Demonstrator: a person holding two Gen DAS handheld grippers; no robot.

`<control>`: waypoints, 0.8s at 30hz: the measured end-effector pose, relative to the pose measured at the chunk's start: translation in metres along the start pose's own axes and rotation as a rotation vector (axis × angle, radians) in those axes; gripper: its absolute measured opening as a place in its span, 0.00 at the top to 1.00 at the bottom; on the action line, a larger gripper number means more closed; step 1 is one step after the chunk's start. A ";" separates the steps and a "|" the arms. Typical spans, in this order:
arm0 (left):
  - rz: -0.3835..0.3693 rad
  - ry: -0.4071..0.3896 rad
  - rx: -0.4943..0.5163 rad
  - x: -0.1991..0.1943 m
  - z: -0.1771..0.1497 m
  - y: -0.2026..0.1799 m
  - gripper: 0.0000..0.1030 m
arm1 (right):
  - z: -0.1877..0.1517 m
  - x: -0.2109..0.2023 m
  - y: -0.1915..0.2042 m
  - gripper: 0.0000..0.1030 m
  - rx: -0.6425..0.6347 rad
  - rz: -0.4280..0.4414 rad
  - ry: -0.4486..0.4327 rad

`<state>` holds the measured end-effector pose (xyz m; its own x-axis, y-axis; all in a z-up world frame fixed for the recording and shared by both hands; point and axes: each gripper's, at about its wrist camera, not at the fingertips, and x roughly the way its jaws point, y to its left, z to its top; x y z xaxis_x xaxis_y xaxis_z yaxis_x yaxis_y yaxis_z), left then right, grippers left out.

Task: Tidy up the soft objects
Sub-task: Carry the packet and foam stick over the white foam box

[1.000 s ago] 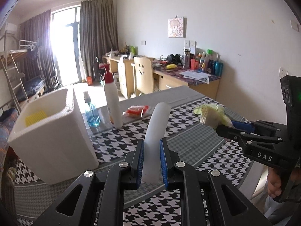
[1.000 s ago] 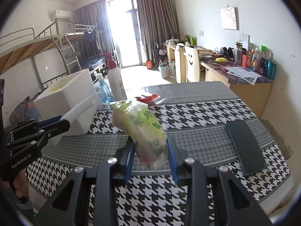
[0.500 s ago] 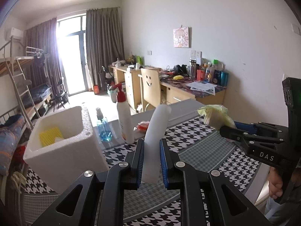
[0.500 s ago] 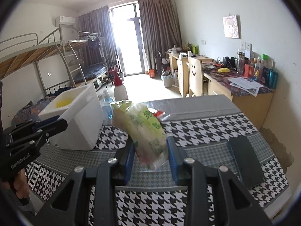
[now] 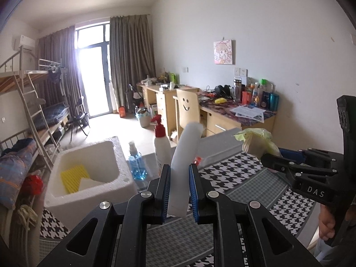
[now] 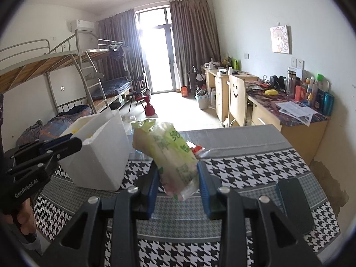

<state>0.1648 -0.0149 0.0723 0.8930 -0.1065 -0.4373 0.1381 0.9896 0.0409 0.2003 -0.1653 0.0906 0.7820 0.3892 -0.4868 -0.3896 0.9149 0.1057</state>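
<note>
Foam strip sits pinched in my left gripper, above the table. My right gripper squeezes a green bag, maybe of wipes, near the white box.

Both grippers got lifted higher off the table, so now you can see down into the foam box.

We hold our left gripper and right gripper side by side, tipped gently downward, each one's jaws clamped on its load.
</note>
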 end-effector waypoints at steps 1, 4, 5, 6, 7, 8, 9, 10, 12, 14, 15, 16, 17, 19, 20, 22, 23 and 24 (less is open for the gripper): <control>0.003 -0.004 -0.001 0.000 0.002 0.001 0.83 | 0.002 0.002 0.000 0.63 0.001 0.002 0.000; 0.018 -0.022 -0.015 -0.003 0.006 0.007 0.83 | 0.007 0.005 0.004 0.63 0.003 0.006 -0.004; 0.020 -0.026 -0.016 -0.004 0.007 0.008 0.83 | 0.009 0.006 0.005 0.63 0.004 0.006 -0.006; 0.025 -0.032 -0.014 -0.004 0.008 0.009 0.83 | 0.011 0.006 0.005 0.63 0.003 0.010 -0.007; 0.029 -0.034 -0.014 -0.005 0.009 0.011 0.83 | 0.013 0.007 0.007 0.63 -0.001 0.015 -0.011; 0.032 -0.035 -0.016 -0.004 0.010 0.012 0.83 | 0.014 0.007 0.009 0.63 -0.003 0.017 -0.013; 0.036 -0.035 -0.017 -0.004 0.011 0.013 0.83 | 0.017 0.009 0.010 0.63 -0.006 0.019 -0.014; 0.039 -0.035 -0.017 -0.003 0.012 0.014 0.83 | 0.018 0.009 0.011 0.63 -0.006 0.022 -0.016; 0.039 -0.035 -0.018 -0.002 0.013 0.016 0.83 | 0.021 0.012 0.012 0.63 -0.003 0.031 -0.017; 0.041 -0.036 -0.027 -0.002 0.015 0.019 0.83 | 0.024 0.014 0.014 0.63 -0.005 0.036 -0.014; 0.044 -0.039 -0.029 -0.002 0.016 0.020 0.83 | 0.025 0.016 0.016 0.63 -0.008 0.040 -0.014; 0.049 -0.042 -0.033 -0.002 0.017 0.021 0.83 | 0.026 0.017 0.016 0.63 -0.010 0.042 -0.014; 0.054 -0.042 -0.036 -0.002 0.018 0.023 0.83 | 0.027 0.018 0.017 0.63 -0.011 0.042 -0.015; 0.062 -0.047 -0.038 -0.001 0.020 0.025 0.83 | 0.030 0.022 0.019 0.63 -0.009 0.042 -0.014; 0.068 -0.050 -0.043 -0.001 0.021 0.026 0.83 | 0.031 0.023 0.019 0.63 -0.008 0.046 -0.012; 0.076 -0.054 -0.049 -0.002 0.023 0.029 0.83 | 0.035 0.025 0.022 0.63 -0.008 0.052 -0.015; 0.083 -0.056 -0.050 -0.002 0.024 0.031 0.83 | 0.036 0.025 0.023 0.63 -0.011 0.052 -0.018; 0.091 -0.058 -0.051 -0.001 0.024 0.032 0.83 | 0.038 0.026 0.025 0.63 -0.015 0.052 -0.023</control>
<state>0.1782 0.0141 0.0958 0.9244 -0.0203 -0.3809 0.0349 0.9989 0.0316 0.2296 -0.1277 0.1140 0.7716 0.4386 -0.4607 -0.4370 0.8918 0.1171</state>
